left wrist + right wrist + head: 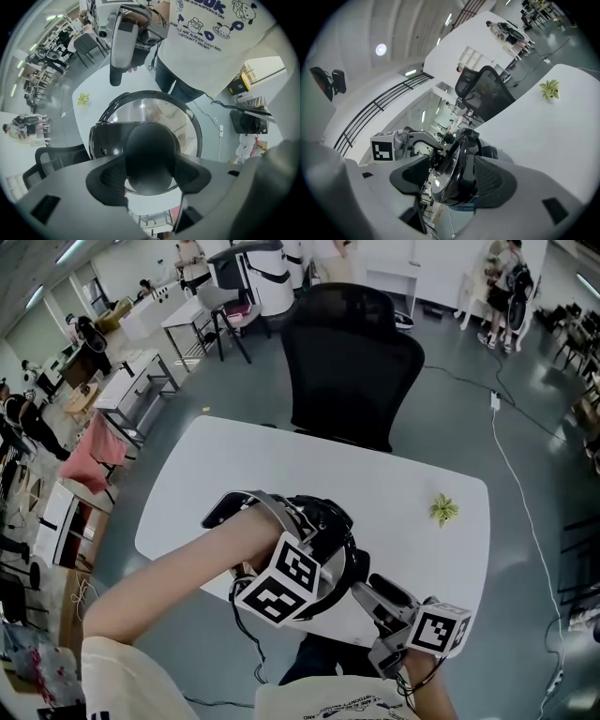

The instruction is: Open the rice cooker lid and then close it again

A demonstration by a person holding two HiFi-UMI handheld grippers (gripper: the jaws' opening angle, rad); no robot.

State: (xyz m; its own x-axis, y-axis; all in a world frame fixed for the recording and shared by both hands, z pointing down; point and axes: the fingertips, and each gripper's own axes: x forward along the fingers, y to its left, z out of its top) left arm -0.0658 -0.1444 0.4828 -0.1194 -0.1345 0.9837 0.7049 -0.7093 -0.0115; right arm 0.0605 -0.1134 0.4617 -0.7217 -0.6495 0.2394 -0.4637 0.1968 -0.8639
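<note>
Left gripper view looks straight at the lid point(190, 123), with its black handle point(150, 157) filling the gap between the jaws. The left gripper point(151, 165) is clamped on that handle from both sides. In the right gripper view the lid is seen edge-on and stands close to upright. The right gripper point(454, 177) has its jaws apart, with the rim just ahead of them, and it does not seem to grip anything. The rice cooker point(328, 521) sits at the near edge of the table point(403, 479), close to the person. Swinging the lid down looks like the left gripper's job, since it already has the handle.
</note>
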